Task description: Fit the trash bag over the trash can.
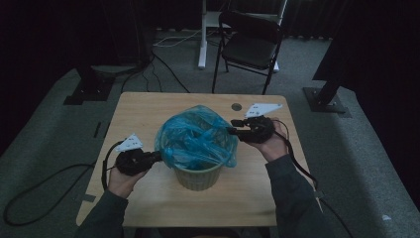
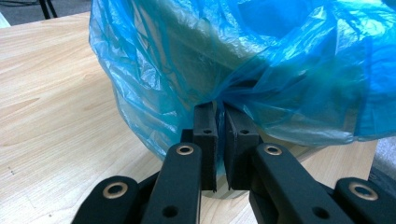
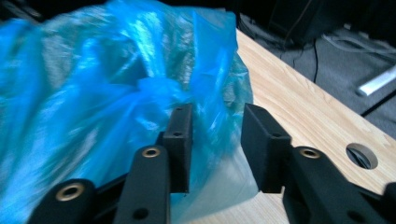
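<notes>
Left gripper [image 2: 219, 109] clamped on blue bag [image 2: 261, 60] at left of bin [image 1: 198, 176] — right gripper [image 3: 215, 116] at bin's right, jaws apart, nothing pinched.

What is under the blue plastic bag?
A pale bin stands under the blue bag, which drapes over its rim. The bag hides the rim and inside. The left gripper pinches the bag; the right gripper is open.

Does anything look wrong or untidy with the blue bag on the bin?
Yes. The blue plastic bag is not fitted over the pale bin: it lies bunched and crumpled across the top. The left gripper pinches one fold; the right gripper stands open beside it.
</notes>
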`<control>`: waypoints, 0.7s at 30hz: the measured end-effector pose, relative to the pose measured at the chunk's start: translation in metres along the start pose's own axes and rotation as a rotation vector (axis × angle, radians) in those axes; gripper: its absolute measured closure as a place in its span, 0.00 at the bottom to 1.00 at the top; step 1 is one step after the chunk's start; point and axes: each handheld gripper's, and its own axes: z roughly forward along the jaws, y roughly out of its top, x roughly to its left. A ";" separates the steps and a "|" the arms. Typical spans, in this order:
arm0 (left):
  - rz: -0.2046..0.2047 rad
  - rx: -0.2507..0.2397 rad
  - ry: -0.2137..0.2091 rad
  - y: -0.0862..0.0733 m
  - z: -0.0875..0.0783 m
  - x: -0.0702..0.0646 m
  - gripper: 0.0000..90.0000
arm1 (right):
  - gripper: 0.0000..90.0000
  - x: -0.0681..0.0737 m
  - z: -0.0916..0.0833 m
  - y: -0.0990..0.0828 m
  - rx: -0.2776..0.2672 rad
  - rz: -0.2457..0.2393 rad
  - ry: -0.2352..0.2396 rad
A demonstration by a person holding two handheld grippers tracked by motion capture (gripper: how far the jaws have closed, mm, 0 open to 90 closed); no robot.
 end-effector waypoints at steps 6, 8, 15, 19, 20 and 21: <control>-0.002 -0.002 -0.002 0.000 0.001 0.000 0.94 | 0.95 -0.016 0.013 -0.001 0.018 0.068 -0.048; -0.001 -0.002 -0.002 0.000 0.001 0.000 0.94 | 0.96 -0.023 0.015 -0.003 0.028 0.112 -0.058; -0.003 -0.004 -0.003 -0.001 0.001 -0.001 0.94 | 0.98 -0.038 0.030 -0.019 0.111 0.197 -0.077; -0.002 -0.009 0.000 -0.001 0.001 0.000 0.94 | 0.99 -0.041 0.039 -0.028 0.159 0.235 -0.059; -0.003 -0.011 0.000 -0.001 0.001 0.000 0.94 | 0.99 -0.041 0.041 -0.030 0.170 0.245 -0.055; -0.004 -0.012 0.000 -0.001 0.001 0.000 0.94 | 0.99 -0.041 0.043 -0.031 0.180 0.250 -0.047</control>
